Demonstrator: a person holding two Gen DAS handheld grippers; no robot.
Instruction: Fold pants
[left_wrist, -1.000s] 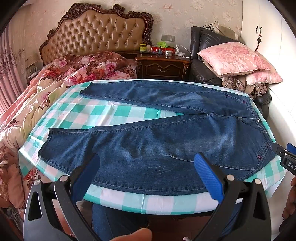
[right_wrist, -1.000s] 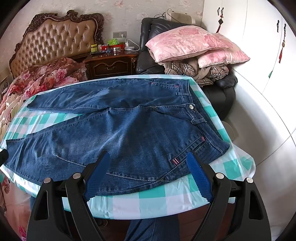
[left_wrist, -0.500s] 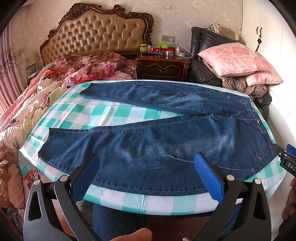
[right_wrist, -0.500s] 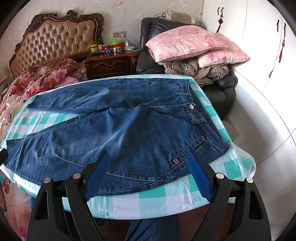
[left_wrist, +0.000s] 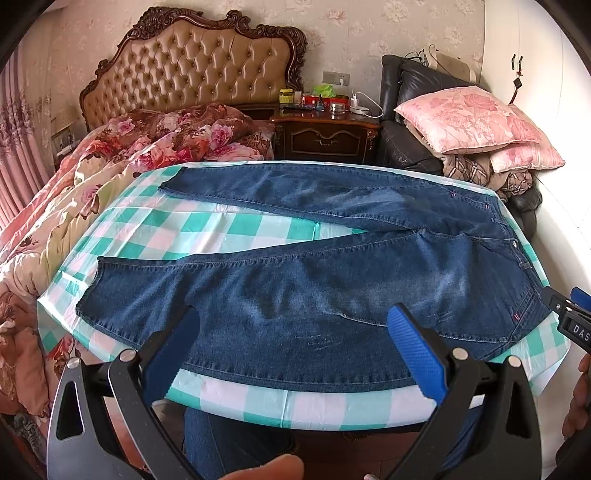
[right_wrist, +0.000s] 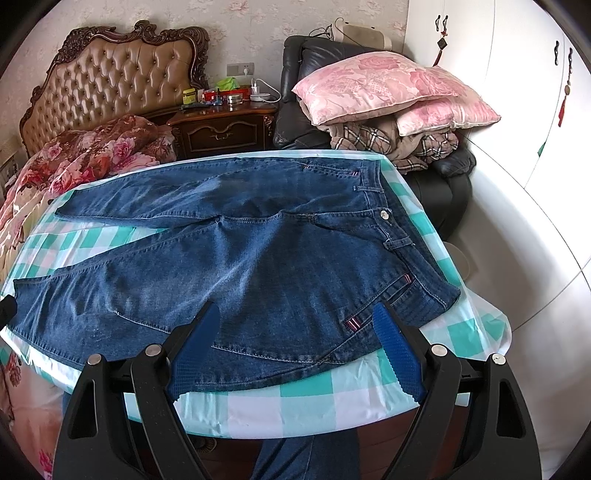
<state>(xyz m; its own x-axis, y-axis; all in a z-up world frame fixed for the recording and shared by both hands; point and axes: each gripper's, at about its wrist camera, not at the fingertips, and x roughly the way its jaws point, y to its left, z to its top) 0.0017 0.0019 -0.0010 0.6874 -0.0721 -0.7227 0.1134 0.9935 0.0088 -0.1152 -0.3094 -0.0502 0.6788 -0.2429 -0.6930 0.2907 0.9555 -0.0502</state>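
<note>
The jeans (left_wrist: 314, 288) lie flat and unfolded on the checked surface (left_wrist: 236, 236), legs spread toward the bed (left_wrist: 110, 166), while the left gripper (left_wrist: 295, 343) and right gripper (right_wrist: 295, 343) hover at the near edge, fingers apart and empty.

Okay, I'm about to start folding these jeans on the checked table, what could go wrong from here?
1. The jeans reach the near table edge and the waist corner sits by the right edge, so a pull toward you might drag them off.
2. The checked tablecloth looks thin and shiny; the open left tongs or right tongs could pinch it with the denim.
3. The legs lie spread apart, so a fold may come out crooked.
</note>
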